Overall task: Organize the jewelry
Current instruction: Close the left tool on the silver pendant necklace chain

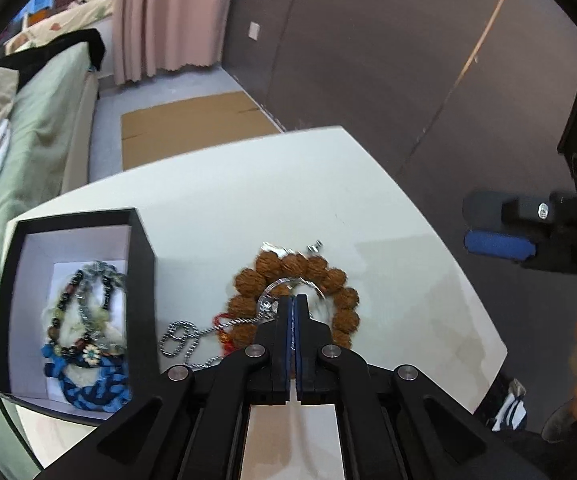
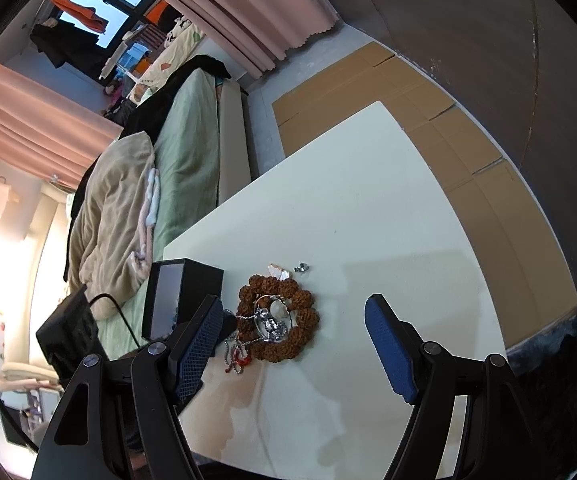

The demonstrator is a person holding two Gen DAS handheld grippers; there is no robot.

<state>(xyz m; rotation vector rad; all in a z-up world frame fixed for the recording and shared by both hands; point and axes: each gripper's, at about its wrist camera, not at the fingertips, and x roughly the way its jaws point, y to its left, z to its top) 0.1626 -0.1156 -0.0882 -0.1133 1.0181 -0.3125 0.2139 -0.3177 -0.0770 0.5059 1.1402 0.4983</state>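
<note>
One brown seed-bead bracelet (image 1: pixel 294 300) lies near the middle of the white table (image 1: pixel 248 200), with a silver bangle (image 1: pixel 276 290) inside its ring and a silver chain (image 1: pixel 192 334) trailing left. The left gripper (image 1: pixel 292 304) is pressed together on the bangle. Just left stands a black box (image 1: pixel 140 240) holding beaded bracelets (image 1: pixel 88 320). The right gripper (image 2: pixel 294 340) hangs spread wide above the table, holding nothing.

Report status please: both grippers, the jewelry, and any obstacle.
Left gripper shut on silver bangle inside brown bead bracelet. Right gripper open, hovering above table. Black box partly filled. Silver chain tangled alongside.
</note>
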